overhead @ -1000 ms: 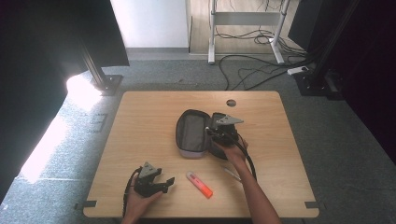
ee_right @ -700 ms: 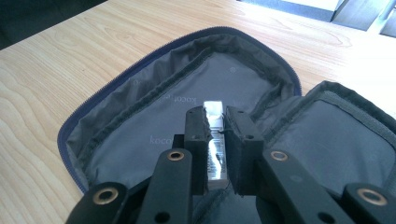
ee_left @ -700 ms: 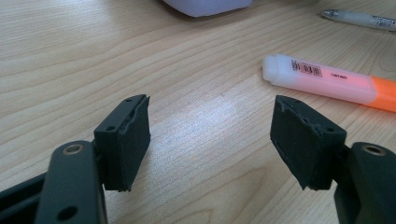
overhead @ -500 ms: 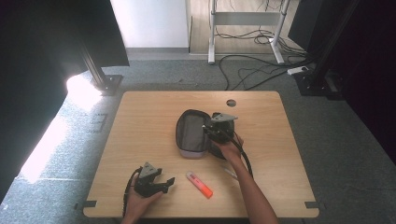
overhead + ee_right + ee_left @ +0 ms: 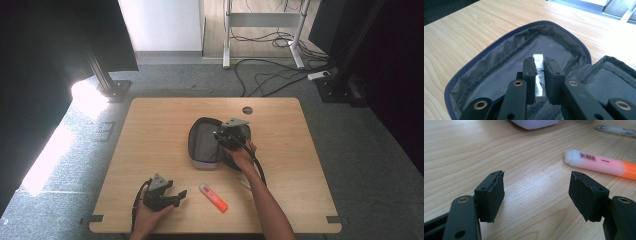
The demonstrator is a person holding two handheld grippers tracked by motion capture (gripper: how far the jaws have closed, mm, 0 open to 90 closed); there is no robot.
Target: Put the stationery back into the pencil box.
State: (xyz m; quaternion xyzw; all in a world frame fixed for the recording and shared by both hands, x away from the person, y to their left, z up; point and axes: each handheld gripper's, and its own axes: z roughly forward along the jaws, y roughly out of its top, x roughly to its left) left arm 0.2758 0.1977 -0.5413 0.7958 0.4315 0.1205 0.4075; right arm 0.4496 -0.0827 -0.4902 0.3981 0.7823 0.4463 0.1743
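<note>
The pencil case [image 5: 506,82] lies unzipped mid-table, directly beneath the right gripper [image 5: 539,75], whose jaws pinch a small clear-and-white item [image 5: 539,62] lengthwise over its lining; the left gripper [image 5: 536,197] gapes wide, nearest the highlighter [image 5: 604,165] lying crosswise ahead-right

Daylight floods in from our left, burning floor [image 5: 82,97] to white glare beside table [image 5: 160,120]; room edges fall near black. We see tabletop evenly lit, shadows soft. Left gripper view: pale sheen on wood between jaws, highlighter [image 5: 599,164] slightly soft. Right gripper view: pouch [image 5: 506,75] lining dim, near jaws blurred, far corner overexposed.
</note>
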